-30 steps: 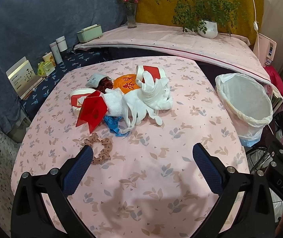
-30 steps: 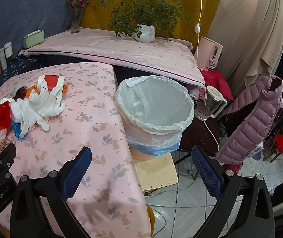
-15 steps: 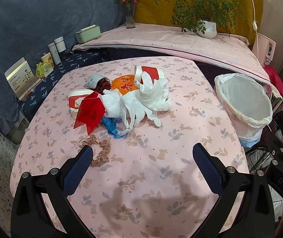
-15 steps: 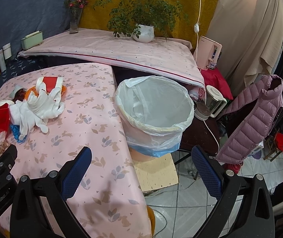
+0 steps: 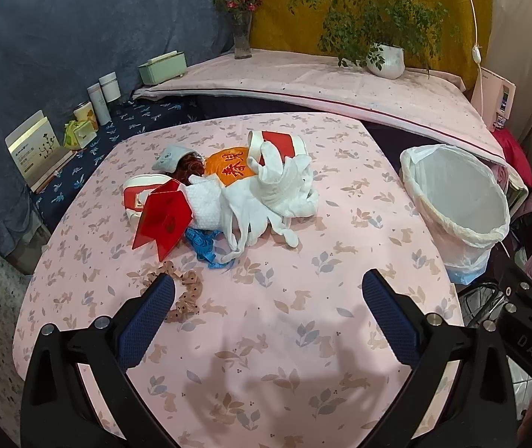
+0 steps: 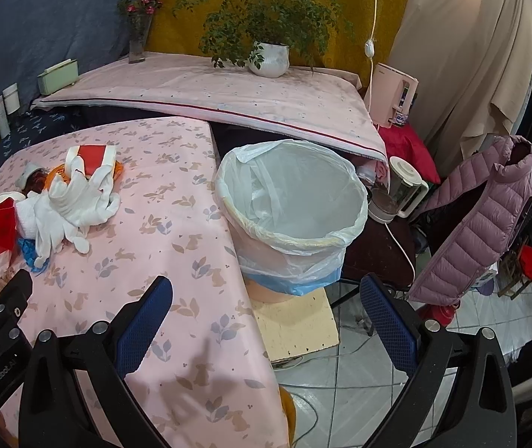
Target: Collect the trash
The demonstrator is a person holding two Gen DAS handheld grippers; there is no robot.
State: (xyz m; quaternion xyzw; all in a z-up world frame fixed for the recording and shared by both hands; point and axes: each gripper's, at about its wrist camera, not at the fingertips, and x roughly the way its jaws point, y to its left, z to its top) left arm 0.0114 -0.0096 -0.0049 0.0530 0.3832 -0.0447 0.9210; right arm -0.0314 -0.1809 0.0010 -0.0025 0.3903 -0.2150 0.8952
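Note:
A heap of trash lies mid-table: white gloves (image 5: 281,194) (image 6: 75,201), a red folded card (image 5: 161,220), an orange wrapper (image 5: 230,166), a blue scrap (image 5: 204,242) and a brown scrunchie (image 5: 185,293). A bin with a white liner (image 5: 460,201) (image 6: 292,201) stands off the table's right edge. My left gripper (image 5: 266,298) hovers open above the table's near part, short of the heap. My right gripper (image 6: 264,302) is open over the table's right edge, in front of the bin. Neither holds anything.
The table wears a pink leaf-print cloth (image 5: 266,354). Behind it a raised pink-covered ledge (image 5: 322,82) carries a potted plant (image 5: 385,59), a flower vase (image 5: 241,37) and a green box (image 5: 161,67). A mauve jacket (image 6: 482,216) and a blender (image 6: 400,190) are right of the bin.
Both views have drawn back and up a little, so the heap and bin sit slightly farther off. Both grippers stayed open and nothing on the table moved.

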